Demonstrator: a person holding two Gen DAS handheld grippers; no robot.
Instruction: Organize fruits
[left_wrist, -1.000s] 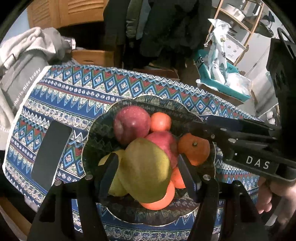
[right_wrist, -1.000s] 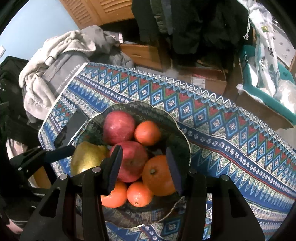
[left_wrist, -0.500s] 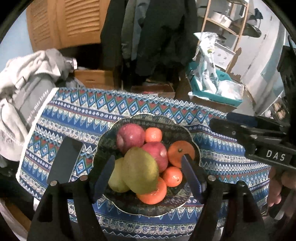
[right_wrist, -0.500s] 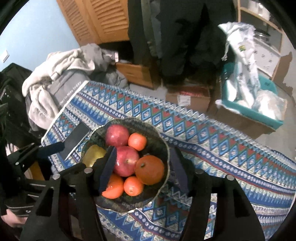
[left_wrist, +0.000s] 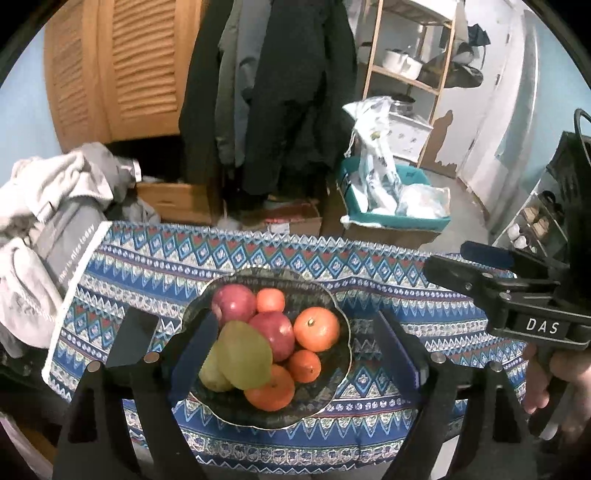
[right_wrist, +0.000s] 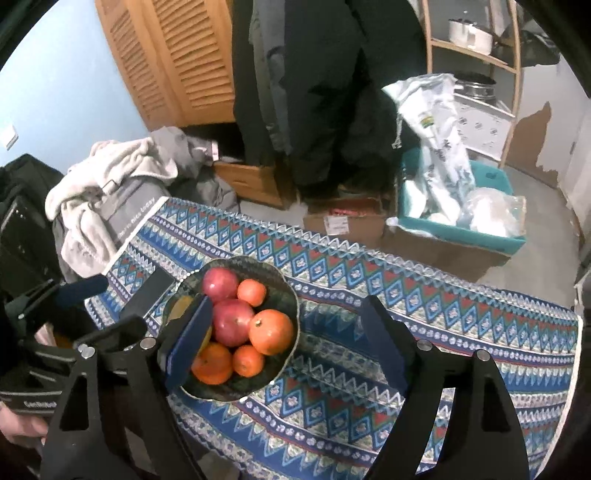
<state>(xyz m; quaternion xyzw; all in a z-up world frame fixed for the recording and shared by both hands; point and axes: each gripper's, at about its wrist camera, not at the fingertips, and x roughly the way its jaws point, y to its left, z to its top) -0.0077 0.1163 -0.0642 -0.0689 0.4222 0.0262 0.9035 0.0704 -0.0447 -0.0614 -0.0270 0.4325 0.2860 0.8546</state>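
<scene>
A dark scalloped bowl (left_wrist: 338, 310) sits on the patterned tablecloth (left_wrist: 388, 280), holding two red apples (left_wrist: 273, 334), two green pears (left_wrist: 243, 354) and several oranges (left_wrist: 316, 329). The bowl also shows in the right wrist view (right_wrist: 288, 291), with an apple (right_wrist: 232, 321) and a large orange (right_wrist: 272, 331). My left gripper (left_wrist: 295, 350) is open and empty, well above the bowl. My right gripper (right_wrist: 284, 336) is open and empty, above the bowl's right side; it also shows at the right of the left wrist view (left_wrist: 480, 273).
A black phone (left_wrist: 131, 341) lies on the cloth left of the bowl. A pile of grey and white clothes (left_wrist: 48, 206) sits at the table's left end. Behind the table are cardboard boxes (left_wrist: 291, 218), a teal bin with bags (left_wrist: 395, 206), hanging coats and a wooden shelf.
Both grippers have risen and pulled back from the bowl, which now looks smaller in both views. Both jaws have opened wider. The fruit has not moved.
</scene>
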